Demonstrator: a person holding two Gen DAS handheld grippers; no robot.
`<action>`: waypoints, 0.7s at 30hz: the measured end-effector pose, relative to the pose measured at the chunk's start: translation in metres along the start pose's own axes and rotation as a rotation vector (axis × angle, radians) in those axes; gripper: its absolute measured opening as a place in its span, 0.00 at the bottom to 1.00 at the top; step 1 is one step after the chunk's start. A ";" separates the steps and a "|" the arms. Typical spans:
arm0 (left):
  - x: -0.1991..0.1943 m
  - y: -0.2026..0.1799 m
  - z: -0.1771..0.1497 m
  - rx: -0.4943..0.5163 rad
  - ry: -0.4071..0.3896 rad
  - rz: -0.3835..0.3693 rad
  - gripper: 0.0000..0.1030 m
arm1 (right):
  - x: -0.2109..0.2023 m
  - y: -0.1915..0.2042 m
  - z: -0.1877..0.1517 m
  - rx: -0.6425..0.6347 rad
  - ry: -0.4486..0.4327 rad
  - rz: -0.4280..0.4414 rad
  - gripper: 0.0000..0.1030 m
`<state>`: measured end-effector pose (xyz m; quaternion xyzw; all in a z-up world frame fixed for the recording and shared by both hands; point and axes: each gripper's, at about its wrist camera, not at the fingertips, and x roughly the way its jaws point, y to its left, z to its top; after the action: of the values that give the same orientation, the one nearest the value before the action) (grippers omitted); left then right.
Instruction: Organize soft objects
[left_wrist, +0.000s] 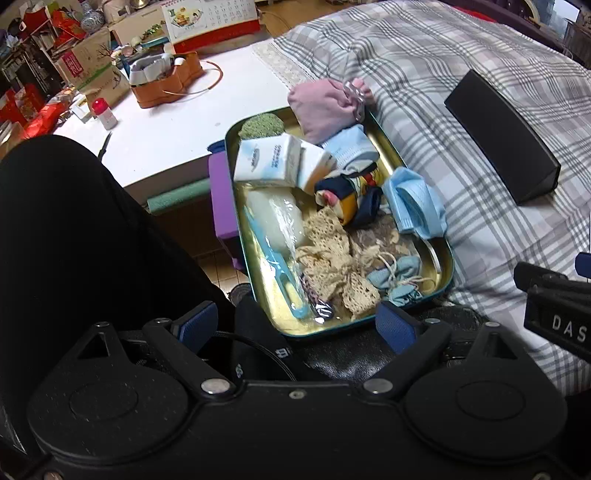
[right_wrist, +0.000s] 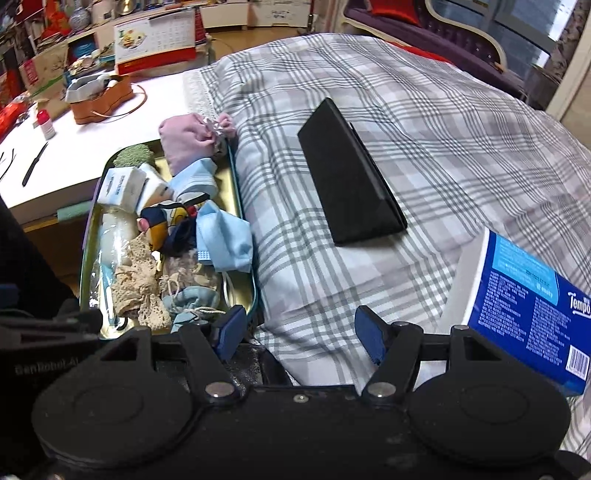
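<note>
My left gripper (left_wrist: 297, 323) points steeply down, jaws wide and empty. My right gripper (right_wrist: 301, 334) tilts down too, half open, holding nothing

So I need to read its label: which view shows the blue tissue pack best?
The right wrist view: the blue tissue pack lies on the checked bedspread, printed side visible. The left wrist view does not show it.

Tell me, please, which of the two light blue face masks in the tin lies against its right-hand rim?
The crumpled face mask with its ear loops showing, right of the patterned cloth; the other mask lies farther back, below the pink pouch.
</note>
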<state>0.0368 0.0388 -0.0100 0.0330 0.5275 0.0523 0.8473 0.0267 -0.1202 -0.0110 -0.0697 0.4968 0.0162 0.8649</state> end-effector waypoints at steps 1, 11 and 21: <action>0.001 -0.001 0.000 0.001 0.002 -0.001 0.87 | 0.000 0.000 0.000 0.002 0.001 -0.001 0.62; 0.006 0.000 -0.001 -0.017 0.028 -0.016 0.87 | 0.005 0.003 0.001 0.008 0.015 0.001 0.62; 0.009 0.000 -0.003 -0.026 0.034 -0.009 0.87 | 0.007 0.006 0.002 0.006 0.014 0.000 0.62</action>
<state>0.0377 0.0397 -0.0192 0.0187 0.5410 0.0562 0.8389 0.0312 -0.1148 -0.0162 -0.0671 0.5028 0.0141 0.8617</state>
